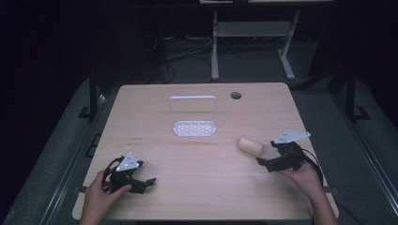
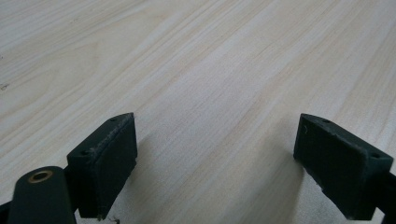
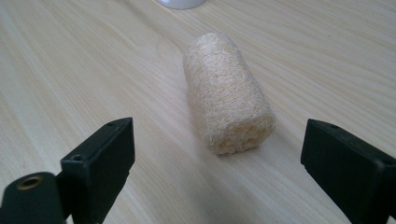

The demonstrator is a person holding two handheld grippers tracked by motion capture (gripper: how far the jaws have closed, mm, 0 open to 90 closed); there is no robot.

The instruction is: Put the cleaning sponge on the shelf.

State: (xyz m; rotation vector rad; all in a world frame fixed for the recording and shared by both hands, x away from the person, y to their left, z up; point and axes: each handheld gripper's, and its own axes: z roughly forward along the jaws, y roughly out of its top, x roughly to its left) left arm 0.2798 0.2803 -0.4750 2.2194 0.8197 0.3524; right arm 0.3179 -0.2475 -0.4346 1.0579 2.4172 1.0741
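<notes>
Beige loofah roll [image 3: 227, 93]: lying on its side on the wooden table [image 1: 197, 164], right half, nearer than the white rack [image 1: 193, 117] and well apart from it. Right gripper [image 1: 272, 152]: just right of the roll and slightly nearer, jaws spread wide, nothing held. Seen along those jaws in the right gripper view: roll just ahead of the tips, not yet between them, near end showing its porous cut face. Long axis: pointing roughly away along the line of approach, far end leaning left. Judged: straight advance needed to bring the jaws astride the roll's curved sides, across the axis rather than end to end. Left gripper [image 1: 143, 183]: near left of the table, well apart from the roll, jaws wide over bare wood, nothing held. Nearer hand for the pickup: right.
</notes>
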